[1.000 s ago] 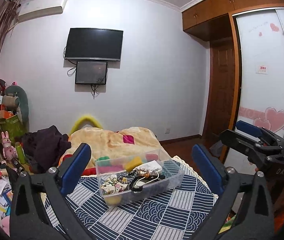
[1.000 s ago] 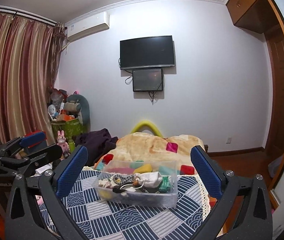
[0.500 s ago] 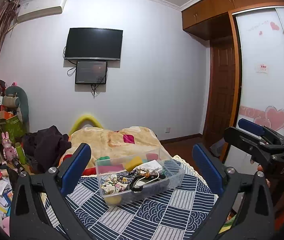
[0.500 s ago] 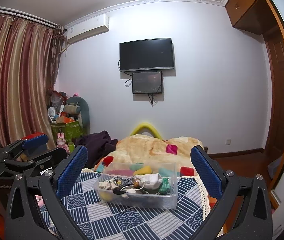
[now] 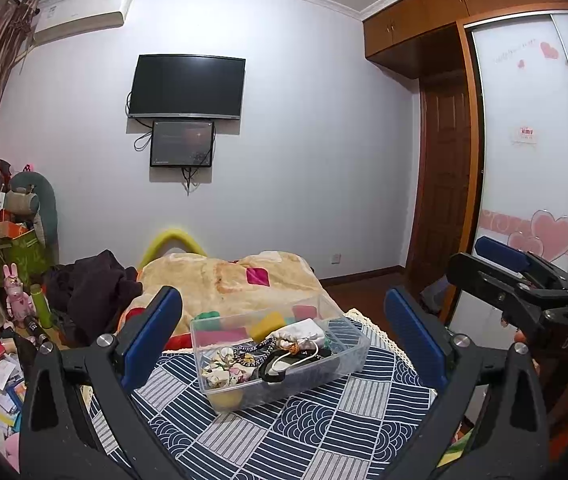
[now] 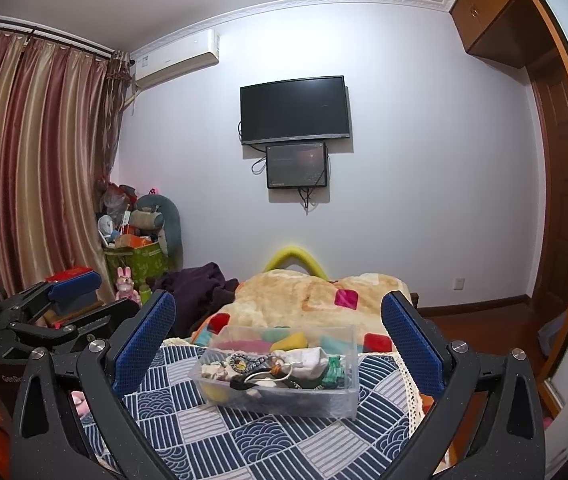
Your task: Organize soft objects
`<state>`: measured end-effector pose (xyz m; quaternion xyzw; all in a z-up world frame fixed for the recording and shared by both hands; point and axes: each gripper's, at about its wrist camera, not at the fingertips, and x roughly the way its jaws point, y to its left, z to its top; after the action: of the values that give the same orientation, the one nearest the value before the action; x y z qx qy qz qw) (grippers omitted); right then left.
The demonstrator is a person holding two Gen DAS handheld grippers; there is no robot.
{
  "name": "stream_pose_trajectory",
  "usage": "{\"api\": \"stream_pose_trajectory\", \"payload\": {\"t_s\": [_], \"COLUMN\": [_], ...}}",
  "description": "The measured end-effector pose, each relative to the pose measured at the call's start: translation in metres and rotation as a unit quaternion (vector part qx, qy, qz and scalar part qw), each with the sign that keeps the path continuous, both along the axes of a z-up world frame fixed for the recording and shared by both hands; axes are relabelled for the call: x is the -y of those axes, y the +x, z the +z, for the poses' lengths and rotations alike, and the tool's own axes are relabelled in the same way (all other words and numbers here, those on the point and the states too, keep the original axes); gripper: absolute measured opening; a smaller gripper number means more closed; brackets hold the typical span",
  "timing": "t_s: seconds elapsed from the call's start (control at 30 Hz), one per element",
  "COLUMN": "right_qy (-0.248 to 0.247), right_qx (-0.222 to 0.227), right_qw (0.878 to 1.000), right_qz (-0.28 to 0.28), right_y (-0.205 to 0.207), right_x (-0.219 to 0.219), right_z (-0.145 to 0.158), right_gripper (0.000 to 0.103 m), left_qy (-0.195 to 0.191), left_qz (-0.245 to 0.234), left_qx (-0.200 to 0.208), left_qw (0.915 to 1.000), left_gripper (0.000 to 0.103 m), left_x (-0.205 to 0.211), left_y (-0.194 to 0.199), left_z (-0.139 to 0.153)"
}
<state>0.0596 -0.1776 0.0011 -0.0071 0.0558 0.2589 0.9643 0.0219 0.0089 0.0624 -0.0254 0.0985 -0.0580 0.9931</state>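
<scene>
A clear plastic box (image 5: 335, 372) stands on a blue patterned cloth (image 5: 284, 428). It holds a jumble of soft items: a white pouch (image 5: 301, 330), a yellow sponge (image 5: 270, 326), hair ties and cords. The box also shows in the right wrist view (image 6: 284, 396). My left gripper (image 5: 284, 344) is open and empty, held back from the box and above it. My right gripper (image 6: 278, 344) is open and empty, likewise short of the box. Each gripper shows at the edge of the other's view.
Behind the cloth lies a beige blanket (image 5: 228, 280) with coloured patches and a dark garment (image 5: 92, 288). Clutter and a green bin (image 6: 140, 260) stand at the left. A wardrobe (image 5: 531, 152) and a wooden door (image 5: 443, 184) are at the right.
Both views have shifted only slightly; the right gripper has tilted up a little. The box and its contents have not moved.
</scene>
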Motion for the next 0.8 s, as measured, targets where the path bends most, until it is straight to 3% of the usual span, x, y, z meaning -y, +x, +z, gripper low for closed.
{"api": "stream_pose_trajectory", "payload": {"t_s": [0.8], "right_qy": [0.002], "right_qx": [0.000], "right_qw": [1.000], "right_qz": [-0.001], "right_y": [-0.0004], "right_x": [0.0006], "right_z": [0.0004], "right_gripper": [0.103], "left_qy": [-0.001], "left_qz": [-0.003], "left_qx": [0.000], "left_qw": [1.0000], "left_gripper": [0.103], "left_x": [0.0005], "left_y": [0.0016], "left_z": [-0.0006]}}
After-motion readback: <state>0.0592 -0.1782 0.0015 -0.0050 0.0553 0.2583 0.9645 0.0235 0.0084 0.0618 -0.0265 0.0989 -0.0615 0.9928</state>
